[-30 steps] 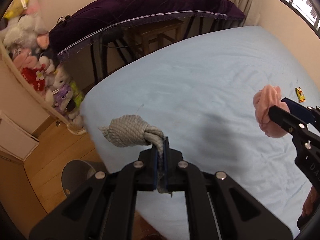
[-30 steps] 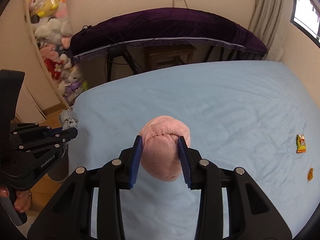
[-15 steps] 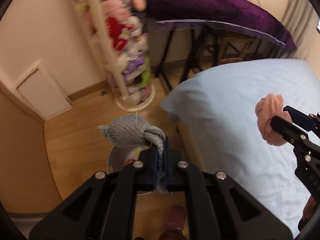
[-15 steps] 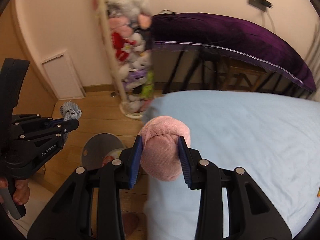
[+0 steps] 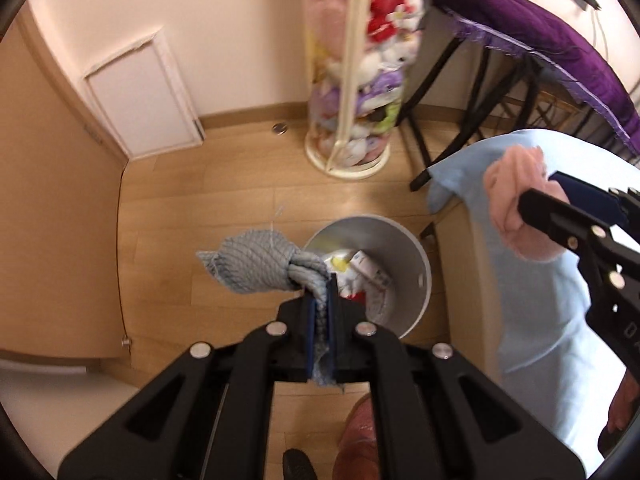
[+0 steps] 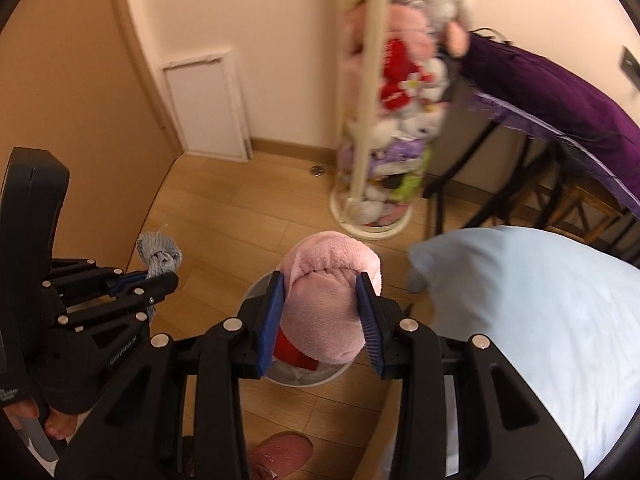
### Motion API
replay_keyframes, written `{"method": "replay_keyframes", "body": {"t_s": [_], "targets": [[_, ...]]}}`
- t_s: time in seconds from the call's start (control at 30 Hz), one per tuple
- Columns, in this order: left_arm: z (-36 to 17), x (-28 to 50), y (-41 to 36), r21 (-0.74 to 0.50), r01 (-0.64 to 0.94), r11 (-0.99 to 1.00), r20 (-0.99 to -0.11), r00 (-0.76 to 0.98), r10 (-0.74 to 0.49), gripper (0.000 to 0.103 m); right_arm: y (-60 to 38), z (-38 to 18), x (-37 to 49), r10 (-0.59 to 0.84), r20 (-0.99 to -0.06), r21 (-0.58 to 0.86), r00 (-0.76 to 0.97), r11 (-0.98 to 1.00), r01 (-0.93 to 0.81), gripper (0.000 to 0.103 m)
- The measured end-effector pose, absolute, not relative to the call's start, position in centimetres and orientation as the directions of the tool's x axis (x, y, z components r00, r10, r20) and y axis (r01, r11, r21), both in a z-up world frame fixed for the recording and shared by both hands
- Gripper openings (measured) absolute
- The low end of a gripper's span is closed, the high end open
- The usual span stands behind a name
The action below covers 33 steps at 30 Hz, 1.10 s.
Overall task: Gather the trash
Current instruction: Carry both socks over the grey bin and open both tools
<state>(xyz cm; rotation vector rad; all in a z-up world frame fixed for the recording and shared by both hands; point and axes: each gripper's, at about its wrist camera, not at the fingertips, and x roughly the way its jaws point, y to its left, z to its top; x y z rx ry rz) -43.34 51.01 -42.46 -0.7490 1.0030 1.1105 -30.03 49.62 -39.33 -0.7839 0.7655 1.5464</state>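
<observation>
Your left gripper [image 5: 320, 312] had its jaws shut tight on the loose tail of a knotted grey sock [image 5: 256, 266]; gripped by that thin end, the bulky knot hung clear ahead of the jaws, where it could fall freely once released. It stood just beside the near-left rim of the grey waste bin [image 5: 416, 264], partly over the floor [image 5: 180, 208], so in my judgement it needed a little more travel toward the opening.

Your right gripper [image 6: 322, 320] had its jaws part-way open, pads pressing the flanks of a rolled pink sock [image 6: 332, 304]; the wide grip suited the soft, thick bundle, squeezing it enough to carry without crushing it flat. In the right wrist view the pink roll hung directly above the bin, hiding most of its mouth.

The bin stood on the floor at the corner of the bed [image 6: 520, 300], already holding paper and wrapper trash [image 5: 360, 272], so items taken off the bed could go straight in. Both grippers pointed steeply downward, which let each bundle fall clear of the jaws. Behind the bin rose a tall net tube of plush toys [image 5: 372, 80].
</observation>
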Motion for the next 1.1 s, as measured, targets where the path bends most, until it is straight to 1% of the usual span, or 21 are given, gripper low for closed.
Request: {"method": "replay_keyframes", "body": {"t_s": [0.07, 0.13, 0.17, 0.2, 0.47, 0.73, 0.77, 0.83, 0.9, 0.93, 0.97, 1.1], "targets": [[-43.0, -44.5, 50.9, -0.006, -0.959, 0.284, -0.926, 0.112, 0.359, 0.005, 50.2, -40.0, -31.7, 0.551, -0.829, 0.027, -0.096, -0.131, -0.991, 0.037], [-43.3, -45.5, 50.7, -0.007, -0.96, 0.279, -0.928, 0.11, 0.357, 0.005, 50.7, -40.5, -33.0, 0.553, -0.828, 0.01, -0.095, -0.154, -0.988, 0.042], [-43.5, -45.8, 50.7, -0.007, -0.961, 0.278, -0.928, 0.11, 0.356, 0.005, 50.8, -40.7, -33.4, 0.553, -0.828, 0.004, -0.094, -0.161, -0.987, 0.048], [-43.7, -46.1, 50.8, -0.008, -0.961, 0.277, -0.928, 0.11, 0.356, 0.005, 51.0, -40.9, -33.8, 0.555, -0.827, -0.002, -0.092, -0.167, -0.986, 0.051], [-44.7, -45.1, 51.2, -0.028, -0.955, 0.296, -0.926, 0.136, 0.351, 0.005, 51.0, -40.7, -33.0, 0.565, -0.823, -0.031, -0.059, -0.15, -0.988, 0.051], [-45.0, -40.3, 52.5, -0.048, -0.925, 0.377, -0.914, 0.193, 0.356, 0.006, 50.4, -40.8, -29.0, 0.56, -0.828, -0.058, -0.001, -0.087, -0.995, 0.051], [-45.0, -39.7, 52.7, -0.05, -0.922, 0.384, -0.913, 0.197, 0.356, 0.007, 50.3, -40.8, -28.5, 0.561, -0.828, -0.059, 0.005, -0.078, -0.995, 0.051], [-45.2, -38.5, 53.1, -0.056, -0.916, 0.398, -0.912, 0.209, 0.352, 0.011, 50.0, -40.8, -27.4, 0.562, -0.827, -0.06, 0.018, -0.057, -0.997, 0.051], [-45.6, -37.3, 53.6, -0.057, -0.91, 0.41, -0.921, 0.206, 0.33, 0.027, 49.6, -40.8, -26.4, 0.561, -0.827, -0.062, 0.032, -0.035, -0.997, 0.051], [-45.8, -36.7, 53.7, -0.04, -0.912, 0.408, -0.922, 0.191, 0.337, 0.042, 49.5, -40.9, -25.9, 0.559, -0.828, -0.062, 0.038, -0.025, -0.998, 0.051], [-45.8, -36.3, 53.6, -0.024, -0.911, 0.412, -0.917, 0.184, 0.353, 0.05, 49.4, -40.9, -25.4, 0.558, -0.829, -0.062, 0.042, -0.016, -0.998, 0.051], [-45.7, -34.9, 53.5, -0.009, -0.899, 0.438, -0.914, 0.185, 0.361, 0.051, 48.7, -40.9, -23.9, 0.557, -0.828, -0.057, 0.058, 0.018, -0.998, 0.051]]}}
